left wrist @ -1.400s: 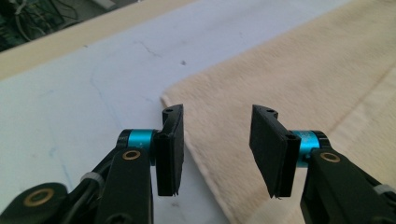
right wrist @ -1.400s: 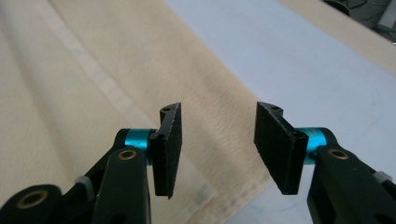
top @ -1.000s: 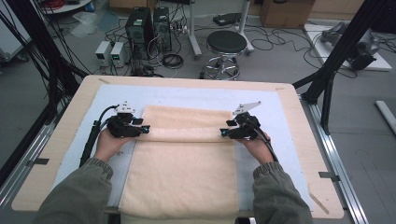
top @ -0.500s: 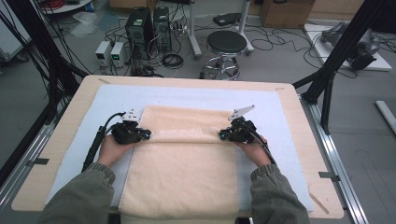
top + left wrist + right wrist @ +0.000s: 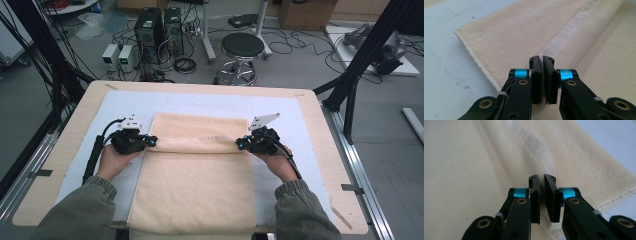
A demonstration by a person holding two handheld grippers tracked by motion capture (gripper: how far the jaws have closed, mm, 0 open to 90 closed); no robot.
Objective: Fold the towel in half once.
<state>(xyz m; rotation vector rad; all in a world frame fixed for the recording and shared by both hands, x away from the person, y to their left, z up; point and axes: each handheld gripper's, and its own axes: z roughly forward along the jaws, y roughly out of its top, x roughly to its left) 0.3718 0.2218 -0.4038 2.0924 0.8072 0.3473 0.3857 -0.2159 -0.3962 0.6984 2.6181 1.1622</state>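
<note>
- A cream-coloured terry towel lies spread on the pale blue mat that covers the light wooden table; its near end hangs over the table edge closest to the person.
- The towel's far end is folded back toward the person, forming a raised roll across the towel's width, with the flat far layer beyond it.
- The left gripper, black with a grey three-cornered plate on top, sits at the towel's left edge, right at the end of that fold.
- In the left gripper view the jaws have just been closing and now stand pressed together on the towel's smooth woven hem band, with cloth pinched between the pads.
- The right gripper, of the same build, sits at the towel's right edge, at the other end of the fold.
- In the right gripper view its jaws have likewise just been closing and now clamp a ridge of the towel's hemmed edge, with a thin strip of cloth between them.
- Both hands hold the grippers level, jaws pointing inward toward the towel's middle from either side.
- The person's olive-green sleeves lie beside the towel's near half, one on each side.
</note>
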